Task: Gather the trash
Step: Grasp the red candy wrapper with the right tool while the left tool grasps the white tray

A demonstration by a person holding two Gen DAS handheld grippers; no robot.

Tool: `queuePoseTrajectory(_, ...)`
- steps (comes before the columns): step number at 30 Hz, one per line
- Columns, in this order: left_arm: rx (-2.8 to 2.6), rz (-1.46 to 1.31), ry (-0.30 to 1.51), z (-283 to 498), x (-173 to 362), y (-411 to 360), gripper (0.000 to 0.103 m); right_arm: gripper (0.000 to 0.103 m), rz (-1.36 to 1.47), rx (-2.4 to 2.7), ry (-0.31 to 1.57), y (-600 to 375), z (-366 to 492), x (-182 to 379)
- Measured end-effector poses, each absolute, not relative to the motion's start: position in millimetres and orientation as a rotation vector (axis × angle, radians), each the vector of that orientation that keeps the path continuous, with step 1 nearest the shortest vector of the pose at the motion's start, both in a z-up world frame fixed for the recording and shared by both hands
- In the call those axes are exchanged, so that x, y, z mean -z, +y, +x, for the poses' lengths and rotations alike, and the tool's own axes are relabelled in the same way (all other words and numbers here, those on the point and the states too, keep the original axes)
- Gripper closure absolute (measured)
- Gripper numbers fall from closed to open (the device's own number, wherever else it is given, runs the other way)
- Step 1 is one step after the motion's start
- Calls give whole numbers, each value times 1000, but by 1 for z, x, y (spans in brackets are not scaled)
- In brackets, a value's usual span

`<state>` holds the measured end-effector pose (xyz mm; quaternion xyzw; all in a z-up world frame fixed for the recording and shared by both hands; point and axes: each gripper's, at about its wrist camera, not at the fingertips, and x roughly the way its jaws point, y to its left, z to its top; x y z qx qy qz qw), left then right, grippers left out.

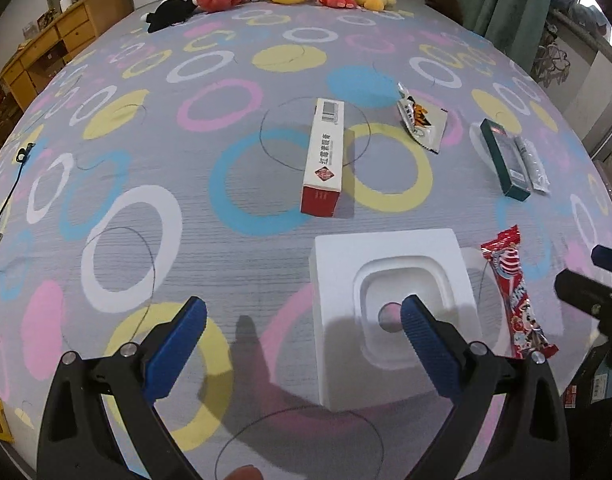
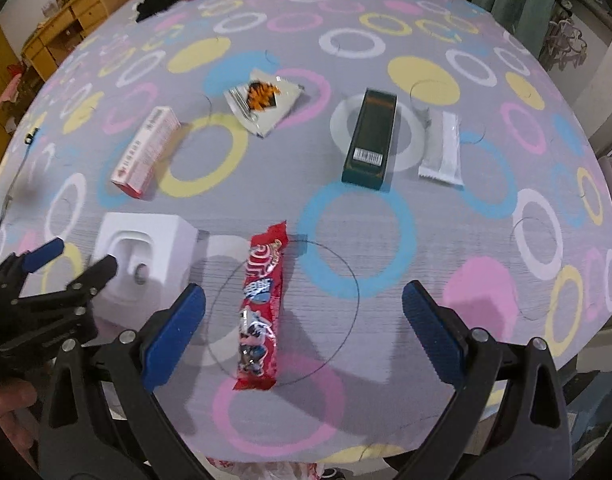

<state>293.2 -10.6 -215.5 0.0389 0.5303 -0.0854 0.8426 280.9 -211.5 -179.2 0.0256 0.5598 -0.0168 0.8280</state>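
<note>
Both wide open, left gripper point(image 1: 304, 322) may crush foam block point(image 1: 389, 312), right gripper point(image 2: 304, 320) may miss flat red wrapper point(image 2: 260, 312).

The left gripper point(image 1: 304, 322) and the right gripper point(image 2: 304, 308) are each being shown as black plastic arms tipped with blue ribbed pads point(image 1: 419, 332). Round silver screws point(image 2: 126, 336) are being seen at the joints. Bare skin is being glimpsed at a hand point(image 2: 8, 404).
</note>
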Motion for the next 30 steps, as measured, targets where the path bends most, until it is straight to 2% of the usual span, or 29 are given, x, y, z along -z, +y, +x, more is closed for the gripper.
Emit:
queuePoseTrajectory(13, 189, 124, 1174, 297, 238, -17, 8, 7, 48, 49, 1262, -206, 294, 219)
queuePoseTrajectory(16, 183, 102, 1180, 299, 241, -15, 8, 13, 40, 50, 1281, -205, 297, 228)
queuePoseTrajectory(18, 183, 85, 1185, 301, 243, -13, 8, 26, 32, 50, 1293, -205, 299, 234)
queuePoseTrajectory(20, 178, 63, 1192, 302, 247, -10, 8, 26, 21, 45, 1295, -205, 301, 237)
queuePoseTrajectory(22, 178, 53, 1189, 304, 247, -9, 8, 35, 15, 39, 1287, -203, 302, 236)
queuePoseTrajectory(24, 181, 47, 1182, 304, 246, -10, 12, 60, -5, 28, 1275, -200, 301, 233)
queuePoseTrajectory(26, 192, 37, 1170, 303, 242, -11, 30, 78, -28, 29, 1267, -196, 301, 231)
queuePoseTrajectory(27, 197, 35, 1165, 303, 241, -12, 34, 85, -29, 29, 1268, -195, 302, 231)
queuePoseTrajectory(29, 217, 24, 1160, 301, 238, -13, 50, 87, -28, 35, 1267, -196, 302, 231)
queuePoseTrajectory(30, 226, 18, 1159, 301, 236, -13, 55, 88, -29, 35, 1268, -196, 302, 232)
